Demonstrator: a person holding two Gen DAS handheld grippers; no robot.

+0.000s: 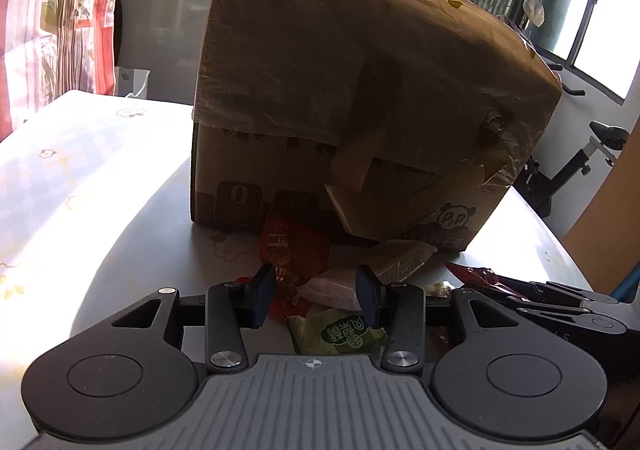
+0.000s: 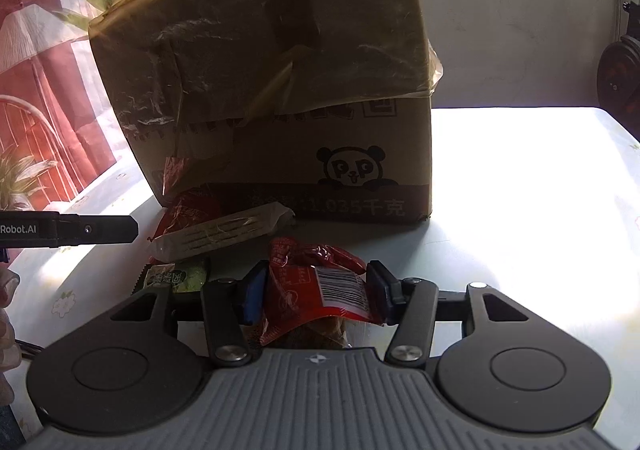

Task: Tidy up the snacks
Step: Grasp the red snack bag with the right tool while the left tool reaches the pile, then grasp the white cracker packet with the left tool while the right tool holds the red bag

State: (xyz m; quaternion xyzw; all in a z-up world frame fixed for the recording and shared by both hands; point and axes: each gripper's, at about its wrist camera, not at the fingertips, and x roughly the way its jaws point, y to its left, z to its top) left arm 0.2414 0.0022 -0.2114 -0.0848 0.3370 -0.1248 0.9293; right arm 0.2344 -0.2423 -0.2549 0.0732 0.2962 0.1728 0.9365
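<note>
In front of the cardboard box (image 2: 280,89), the right gripper (image 2: 316,290) clamps a red snack packet (image 2: 320,286) for sorting, while the left gripper (image 1: 316,290) hovers parted over loose packets.

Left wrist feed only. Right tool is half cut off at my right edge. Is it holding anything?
Observer: Yes. On the right wrist view the right tool is shut on a red packet, with a pad on each side of it.
Operator: Which face of it points at that camera?
Observer: The side with the white barcode label.
</note>
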